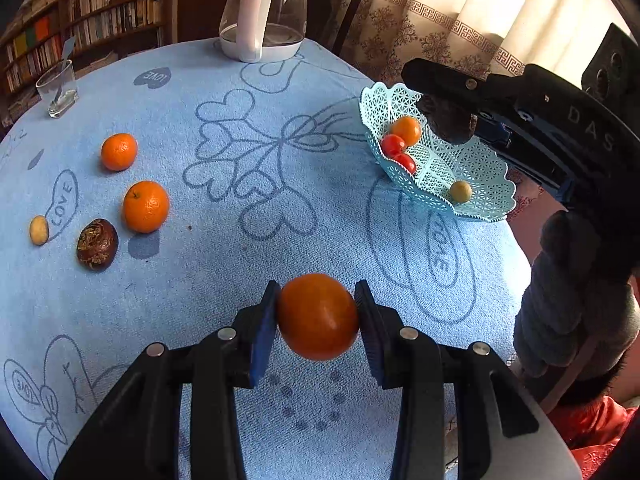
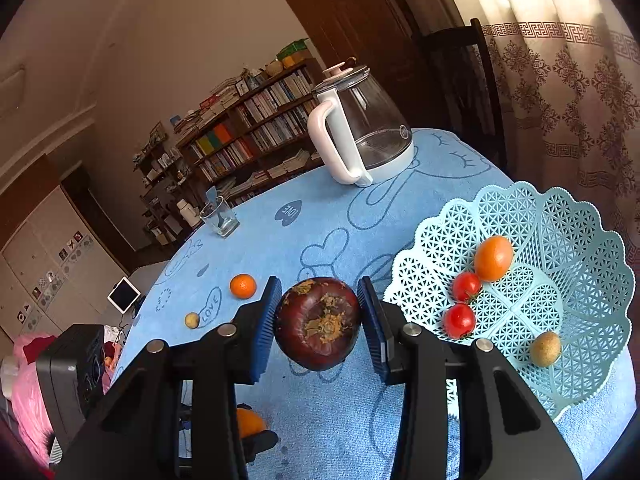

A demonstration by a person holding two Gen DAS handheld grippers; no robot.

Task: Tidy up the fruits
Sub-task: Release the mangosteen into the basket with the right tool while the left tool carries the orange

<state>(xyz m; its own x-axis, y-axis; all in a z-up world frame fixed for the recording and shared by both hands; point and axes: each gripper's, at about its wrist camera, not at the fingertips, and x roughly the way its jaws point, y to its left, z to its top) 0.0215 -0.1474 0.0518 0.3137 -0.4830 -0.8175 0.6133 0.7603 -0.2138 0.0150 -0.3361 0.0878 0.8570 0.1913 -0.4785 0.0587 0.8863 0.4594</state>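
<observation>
1. Two fruits were held at once: an orange tomato-like fruit (image 1: 318, 316) was clamped between the pads of the left gripper (image 1: 316, 320) at lower centre of the left view, and a dark purple fruit (image 2: 318, 324) was clamped in the right gripper (image 2: 319, 322) at lower centre of the right view.
2. Both were carried above the blue tablecloth (image 1: 240, 120), apart from it.
3. A lattice basket (image 2: 580, 240) was seen at the right of the right view, already holding two red tomatoes (image 2: 466, 286), an orange fruit (image 2: 494, 258) and a small brownish fruit (image 2: 545, 348).
4. At the left of the left view, two mandarins (image 1: 146, 206), a second dark fruit (image 1: 97, 244) and a small yellowish fruit (image 1: 39, 230) were left on the cloth.
5. The orange fruit was judged smooth, light and soft-skinned, so a gentle grip across its widest part was favoured; squeezing could bruise it.
6. The purple fruit was judged firmer, with a rough, flaky crown; its smooth rounded sides offered the better hold.
</observation>
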